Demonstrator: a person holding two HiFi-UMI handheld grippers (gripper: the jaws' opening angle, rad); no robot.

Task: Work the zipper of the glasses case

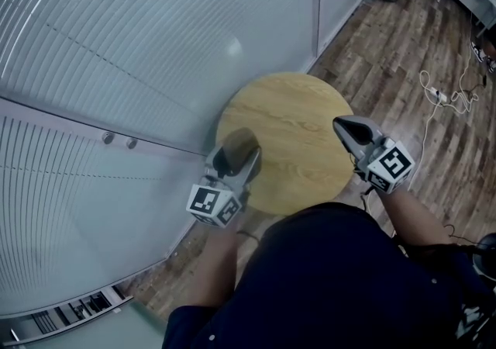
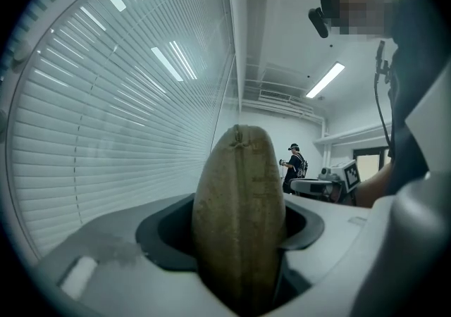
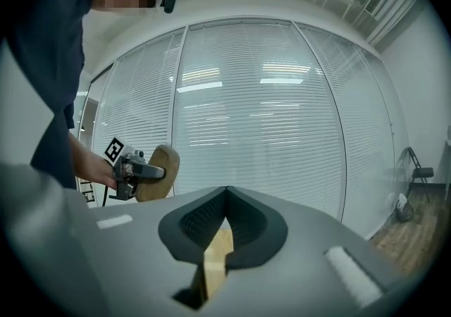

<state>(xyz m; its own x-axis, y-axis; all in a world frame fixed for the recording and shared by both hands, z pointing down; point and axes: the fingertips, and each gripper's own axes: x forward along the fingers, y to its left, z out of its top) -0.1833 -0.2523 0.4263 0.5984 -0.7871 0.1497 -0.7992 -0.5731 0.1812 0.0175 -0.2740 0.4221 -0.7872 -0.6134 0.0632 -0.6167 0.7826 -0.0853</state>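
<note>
One glass wall (image 1: 116,68): hung with blinds, it runs along the outer side of the left gripper (image 1: 242,160), beyond the work, and likely plays no part in the task.
One round table (image 1: 294,126): bare wood, below and between the two grippers. Nothing rests on it, so the job seems to be done in the air, not on the top.
Left gripper: clamped on the glasses case (image 2: 239,217), which fills the space between its jaws. It appears to serve as the steady hand, keeping the case fixed for the other tool.
Right gripper (image 1: 355,134): jaws pressed together with nothing in them; only table wood shows through the slit beneath. It is well apart from the case, off to the left gripper's inner side, and the closed tip probably suits hooking or pushing a small pull.
Glasses case: a tan, fabric-textured oval, pinched low so that most of its body stands out past the left gripper's fingertips, narrow edge toward that gripper's camera. This probably leaves the zipped edge free.
Zipper seam (image 2: 241,168): a ridge runs up that facing edge to a stitched knot near the top. The pull itself cannot be made out.
</note>
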